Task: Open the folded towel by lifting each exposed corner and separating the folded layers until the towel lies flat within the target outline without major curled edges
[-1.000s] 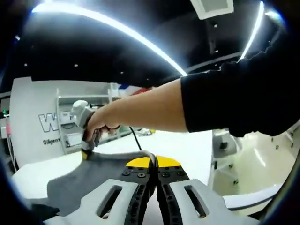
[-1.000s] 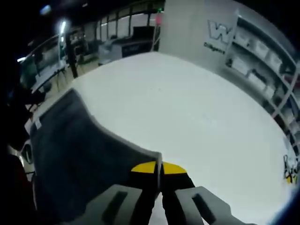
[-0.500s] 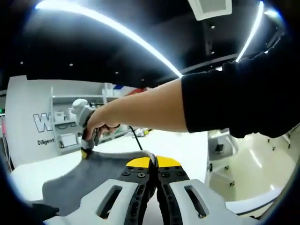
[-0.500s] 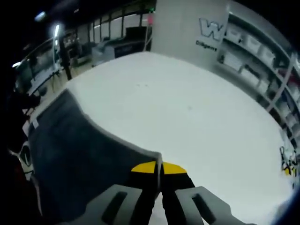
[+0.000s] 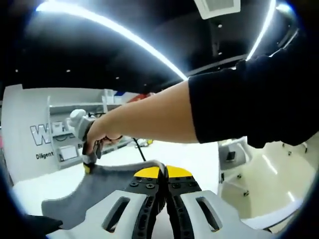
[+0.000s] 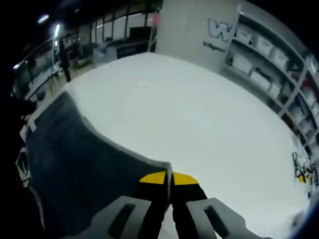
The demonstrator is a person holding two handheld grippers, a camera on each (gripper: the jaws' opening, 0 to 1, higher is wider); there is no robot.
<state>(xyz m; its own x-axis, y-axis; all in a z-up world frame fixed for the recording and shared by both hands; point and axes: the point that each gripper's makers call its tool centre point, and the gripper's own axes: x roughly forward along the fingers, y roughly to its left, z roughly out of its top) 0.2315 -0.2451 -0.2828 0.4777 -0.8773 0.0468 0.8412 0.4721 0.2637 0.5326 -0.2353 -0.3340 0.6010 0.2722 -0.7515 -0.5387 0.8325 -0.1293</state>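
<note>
The left hand-held gripper (image 5: 163,175) is clamped on an edge of the grey towel (image 5: 107,186), its jaws closed together over the cloth, and the towel stretches away above the white tabletop (image 5: 45,184) to the right hand-held gripper (image 5: 87,167). That one is also closed on a towel corner. With 2 corners pinched, the span should probably stay taut and level while lowering, so no edge curls.
</note>
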